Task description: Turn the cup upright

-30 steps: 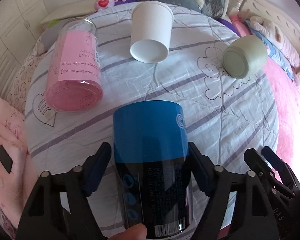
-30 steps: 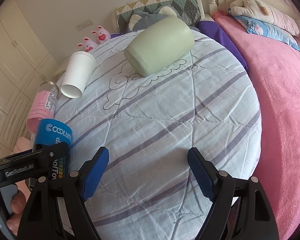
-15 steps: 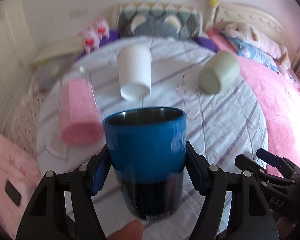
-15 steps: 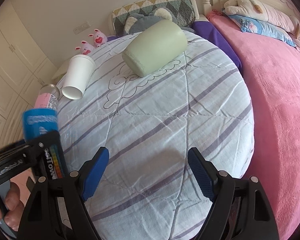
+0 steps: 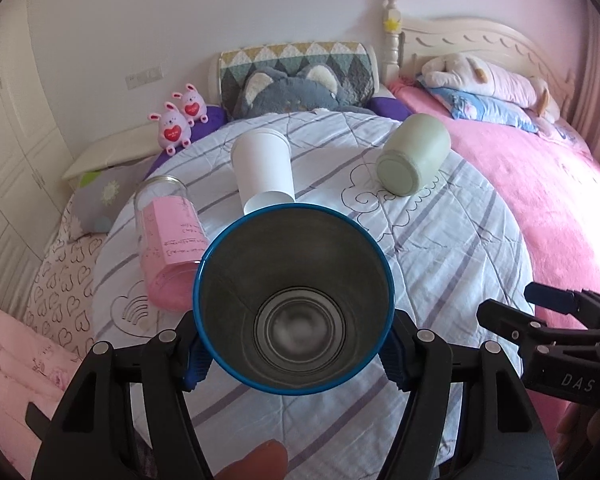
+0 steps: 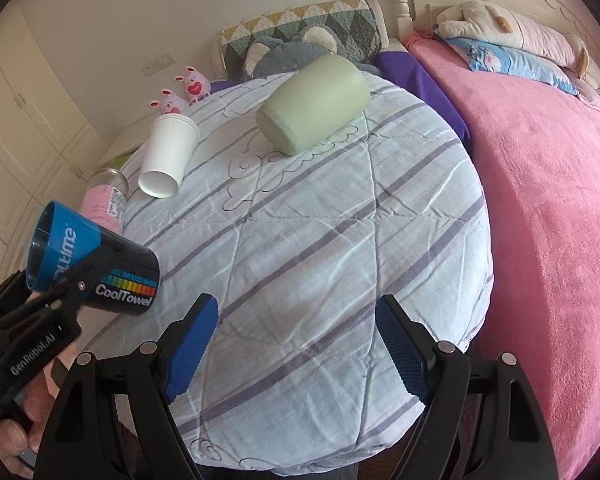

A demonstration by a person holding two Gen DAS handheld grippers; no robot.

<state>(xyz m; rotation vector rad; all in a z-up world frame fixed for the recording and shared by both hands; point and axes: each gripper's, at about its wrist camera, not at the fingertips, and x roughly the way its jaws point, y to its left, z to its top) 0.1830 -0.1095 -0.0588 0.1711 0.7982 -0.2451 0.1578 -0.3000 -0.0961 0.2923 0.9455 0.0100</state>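
My left gripper [image 5: 294, 354] is shut on a blue and black metal cup [image 5: 294, 304] and holds it above the round table. Its open mouth faces the camera, so I see down to its bottom. In the right wrist view the same cup [image 6: 96, 266] is at the left, tilted, mouth up and to the left, clamped by the left gripper [image 6: 66, 280]. My right gripper [image 6: 296, 342] is open and empty over the table's near edge; it also shows at the right of the left wrist view [image 5: 540, 304].
On the striped tablecloth [image 6: 320, 240] lie a white paper cup [image 5: 264, 168], a pale green cup [image 5: 414, 160] and a glass jar with pink paper [image 5: 170, 240], all on their sides. A pink bed [image 6: 552, 200] is to the right. Plush toys [image 5: 178, 120] sit behind.
The left gripper has lifted the blue cup and turned it from lying flat, base away, until its open mouth faces the camera. The right gripper has hardly moved.
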